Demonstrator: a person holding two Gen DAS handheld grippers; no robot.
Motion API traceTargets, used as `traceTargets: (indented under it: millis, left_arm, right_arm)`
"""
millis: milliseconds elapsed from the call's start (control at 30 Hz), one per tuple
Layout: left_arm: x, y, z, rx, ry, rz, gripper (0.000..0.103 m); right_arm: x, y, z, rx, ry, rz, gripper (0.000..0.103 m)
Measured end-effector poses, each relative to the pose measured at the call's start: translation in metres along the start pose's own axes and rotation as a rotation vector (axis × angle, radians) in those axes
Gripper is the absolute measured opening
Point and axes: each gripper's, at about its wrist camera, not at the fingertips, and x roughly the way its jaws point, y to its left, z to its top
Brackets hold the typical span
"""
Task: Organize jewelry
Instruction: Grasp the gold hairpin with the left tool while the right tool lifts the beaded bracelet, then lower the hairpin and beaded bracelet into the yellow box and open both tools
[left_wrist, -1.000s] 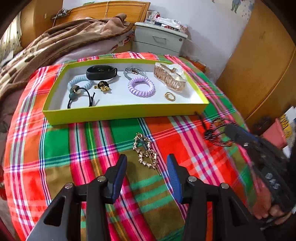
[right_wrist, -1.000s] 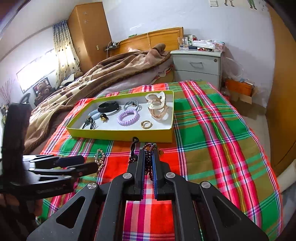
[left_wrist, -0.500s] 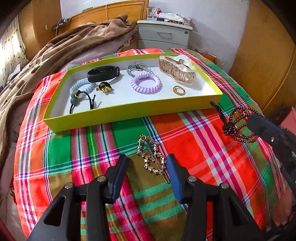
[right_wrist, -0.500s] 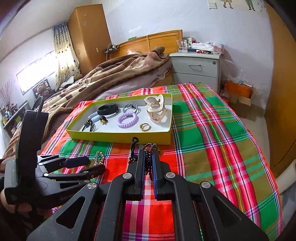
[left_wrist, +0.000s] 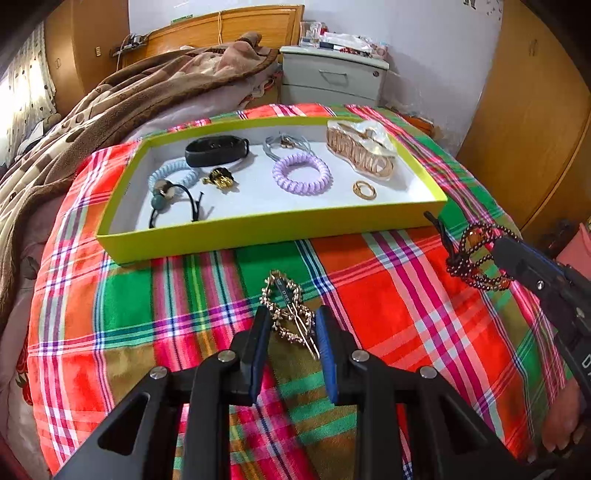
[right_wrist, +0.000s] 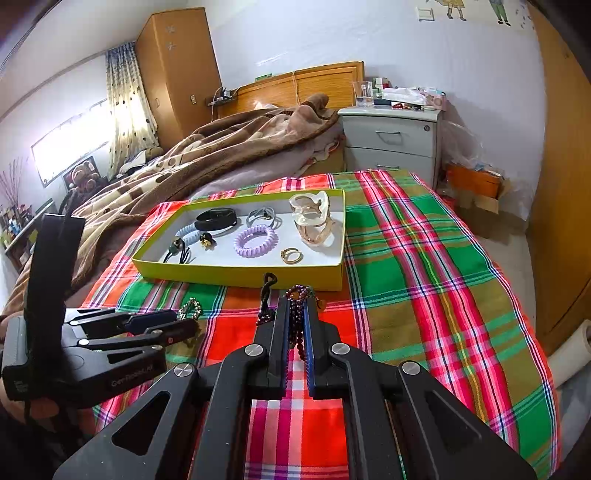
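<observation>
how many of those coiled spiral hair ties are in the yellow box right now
2. A purple spiral tie lies near the box's middle. A light blue one sits toward its left end, partly under a black hair elastic. Nothing seems hidden.

Little lettering can be read from here. The side of the left gripper (right_wrist: 162, 325) carries pale embossed text beginning "Gen-Robot", its ending too blurred to make out. The gold hair clip (left_wrist: 290, 314) on the plaid cloth has a small dark tag with tiny white characters, illegible. A white "D" shows on the right gripper (left_wrist: 517, 258) at the frame's edge.
</observation>
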Motion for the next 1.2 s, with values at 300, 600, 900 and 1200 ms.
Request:
traceTargets:
  millis: [300, 600, 900, 1200]
  left_arm:
    - [-0.017, 0.013, 0.003, -0.026, -0.042, -0.006, 0.027]
    - [-0.033, 0.032, 0.013, -0.051, -0.079, -0.01, 0.027]
    - [-0.044, 0.054, 0.04, -0.07, -0.127, -0.006, 0.027]
    - [-0.034, 0.069, 0.075, -0.071, -0.141, -0.019, 0.027]
  right_arm:
    - [-0.004, 0.008, 0.007, -0.012, -0.02, 0.0, 0.007]
    - [-0.006, 0.019, 0.019, -0.026, -0.043, 0.005, 0.007]
    - [0.008, 0.029, 0.045, -0.033, -0.052, 0.04, 0.007]
    - [0.051, 0.038, 0.067, -0.029, -0.018, 0.058, 0.007]
